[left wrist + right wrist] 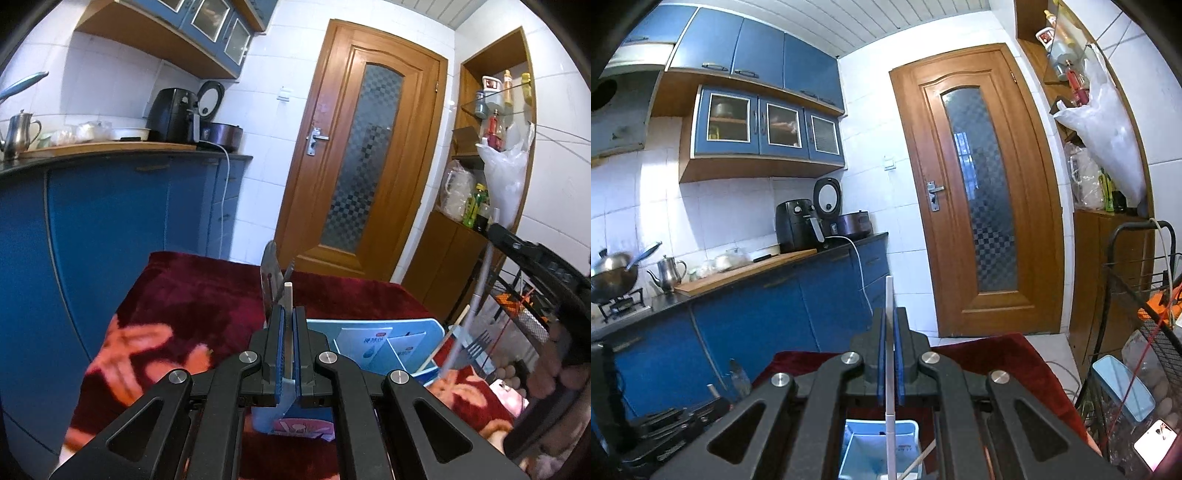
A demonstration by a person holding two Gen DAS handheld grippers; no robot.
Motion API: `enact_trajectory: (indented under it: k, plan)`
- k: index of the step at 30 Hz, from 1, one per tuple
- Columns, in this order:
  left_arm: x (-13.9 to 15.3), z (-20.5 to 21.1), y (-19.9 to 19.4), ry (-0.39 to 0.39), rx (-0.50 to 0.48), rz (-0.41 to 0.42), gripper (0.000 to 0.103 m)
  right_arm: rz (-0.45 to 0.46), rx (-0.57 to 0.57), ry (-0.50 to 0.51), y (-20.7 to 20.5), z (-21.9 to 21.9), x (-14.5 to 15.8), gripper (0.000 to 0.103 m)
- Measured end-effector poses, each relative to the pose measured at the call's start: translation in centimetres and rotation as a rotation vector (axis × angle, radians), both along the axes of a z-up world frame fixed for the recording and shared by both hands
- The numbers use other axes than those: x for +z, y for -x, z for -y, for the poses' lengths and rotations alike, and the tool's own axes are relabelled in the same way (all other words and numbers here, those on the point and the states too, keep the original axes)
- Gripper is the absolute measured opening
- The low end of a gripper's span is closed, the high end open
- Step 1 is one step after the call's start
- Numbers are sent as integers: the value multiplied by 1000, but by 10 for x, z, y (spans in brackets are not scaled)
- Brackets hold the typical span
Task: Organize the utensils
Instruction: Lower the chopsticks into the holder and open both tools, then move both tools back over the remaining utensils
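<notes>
My left gripper (288,325) is shut on a spatula (269,275) with a pale handle; its metal slotted head sticks up above the jaws. Below it stands a light blue divided utensil box (424,326) on the red floral cloth (192,295). My right gripper (890,325) is shut on a thin white-handled utensil (889,369) that hangs down into the blue box (849,454). In the left wrist view that utensil (476,295) ends in a fork head over the box's right side, beside a wooden chopstick (439,350).
A blue cabinet counter (110,206) with a kettle, air fryer and rice cooker runs along the left. A wooden door (362,162) is ahead. A black wire rack (1137,302) and shelves with bottles stand on the right.
</notes>
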State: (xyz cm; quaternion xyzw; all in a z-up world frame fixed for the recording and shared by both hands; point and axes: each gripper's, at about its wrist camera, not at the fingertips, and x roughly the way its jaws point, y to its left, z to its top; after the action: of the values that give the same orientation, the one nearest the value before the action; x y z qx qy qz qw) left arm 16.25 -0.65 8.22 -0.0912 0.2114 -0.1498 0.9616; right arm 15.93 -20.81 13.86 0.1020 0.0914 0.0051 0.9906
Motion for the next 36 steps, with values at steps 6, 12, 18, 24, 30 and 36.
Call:
enact_trajectory:
  k: [6,12,18,24,30,36]
  plan:
    - [-3,-5,-1,25,-32,-24,4,-58,-1,9,-13,-6,-20,6]
    - [-6,-13,-3,53,-26,-52,4,-115,39,-13,-19,-8,-36,7]
    - [-8,-8,-4,33,-30,-76,22,-108,74,-47,-12,-2,-35,23]
    - [1,-7,8,11,-19,-54,30,-88,94,-78,10,2,-23,24]
    - [9,-7,27,-10,-14,-59,35,-90,122,-76,34,0,-11,25]
    - [9,-8,48,-28,-13,-95,35,-135,152,-87,53,-1,-10,25]
